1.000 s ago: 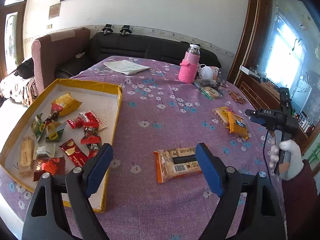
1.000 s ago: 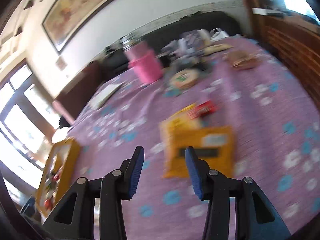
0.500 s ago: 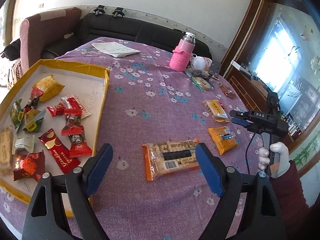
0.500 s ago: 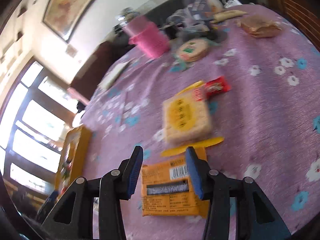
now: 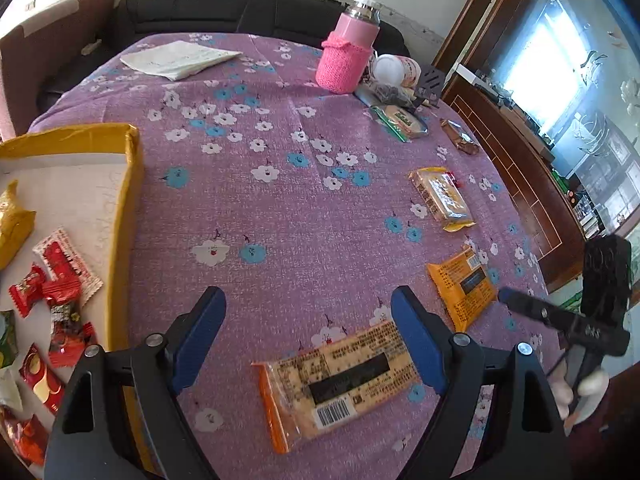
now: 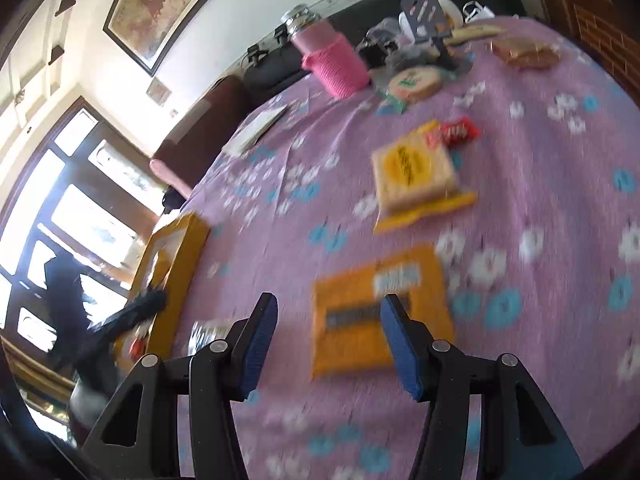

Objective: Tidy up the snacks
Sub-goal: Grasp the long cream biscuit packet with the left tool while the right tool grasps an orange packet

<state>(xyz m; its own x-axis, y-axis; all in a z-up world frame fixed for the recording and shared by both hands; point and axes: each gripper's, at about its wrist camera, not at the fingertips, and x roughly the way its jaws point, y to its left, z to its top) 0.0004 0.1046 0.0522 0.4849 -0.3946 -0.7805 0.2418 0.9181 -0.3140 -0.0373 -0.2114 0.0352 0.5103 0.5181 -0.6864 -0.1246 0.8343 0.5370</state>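
A long clear cracker packet (image 5: 336, 384) lies on the purple flowered cloth, just below and between the fingers of my left gripper (image 5: 308, 312), which is open and apart from it. To its right lie an orange packet (image 5: 464, 284) and a yellow cracker pack (image 5: 440, 200). My right gripper (image 6: 329, 308) hovers over the orange packet (image 6: 352, 292); its jaws are opening and the pads do not press on anything. The yellow-rimmed tray (image 5: 128, 184) at the left holds several wrapped candies (image 5: 60, 276).
At the table's far side stand a pink-sleeved bottle (image 5: 348, 60), a round cracker pack (image 5: 400, 120), a brown snack (image 5: 460, 140) and folded paper (image 5: 176, 58). A red candy (image 6: 456, 132) lies beside the yellow pack (image 6: 412, 172). A gloved hand (image 5: 580, 392) holds the right gripper.
The left gripper has swung down and right toward the long packet, staying wide. The right gripper has tipped down over the orange packet and its jaws have spread wider.
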